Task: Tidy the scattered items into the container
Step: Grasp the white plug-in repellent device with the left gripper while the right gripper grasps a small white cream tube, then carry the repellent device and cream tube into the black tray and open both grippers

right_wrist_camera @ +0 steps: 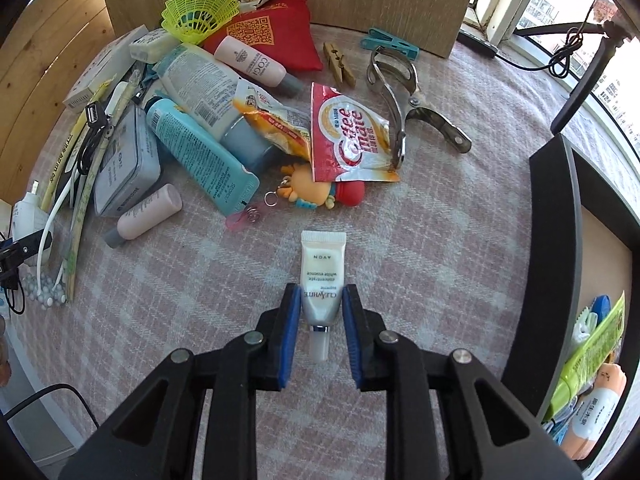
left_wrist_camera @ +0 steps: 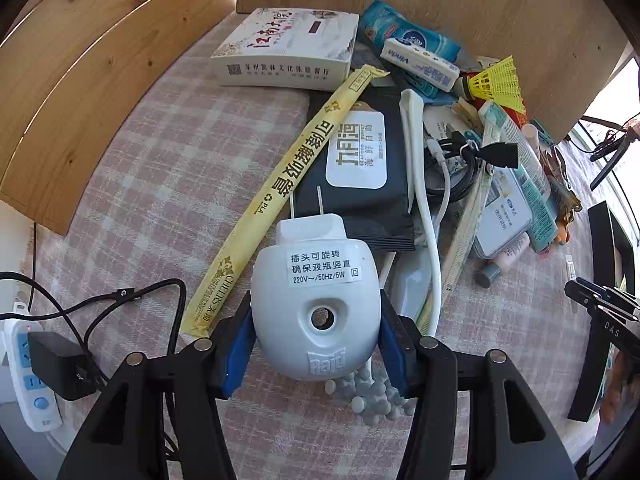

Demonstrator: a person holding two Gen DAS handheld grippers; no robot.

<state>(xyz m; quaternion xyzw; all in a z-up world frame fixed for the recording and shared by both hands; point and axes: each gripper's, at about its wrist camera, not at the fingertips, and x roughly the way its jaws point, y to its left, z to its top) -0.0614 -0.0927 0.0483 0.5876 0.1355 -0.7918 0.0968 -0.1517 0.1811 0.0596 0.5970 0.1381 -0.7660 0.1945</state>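
Black-walled container (right_wrist_camera: pixel 556 264) at the right already holds a few packets, yet most of the clutter is left: box (left_wrist_camera: pixel 286 48), dark pouch (left_wrist_camera: pixel 356 184), tubes, red bag (right_wrist_camera: pixel 276 28), shuttlecock (right_wrist_camera: pixel 200 8) on the checked cloth (right_wrist_camera: pixel 440 240). Left gripper (left_wrist_camera: pixel 316 332) clamps the white plug-in (left_wrist_camera: pixel 316 300) by its sides; right gripper (right_wrist_camera: pixel 318 320) has narrowed onto the small tube (right_wrist_camera: pixel 322 276), pads against it, near the container

A pink checked cloth (right_wrist_camera: pixel 440 240) covers what may be a table. On it lie a small white tube (right_wrist_camera: pixel 323 264), a metal clip (right_wrist_camera: pixel 400 92) and a wooden peg (right_wrist_camera: pixel 339 65).
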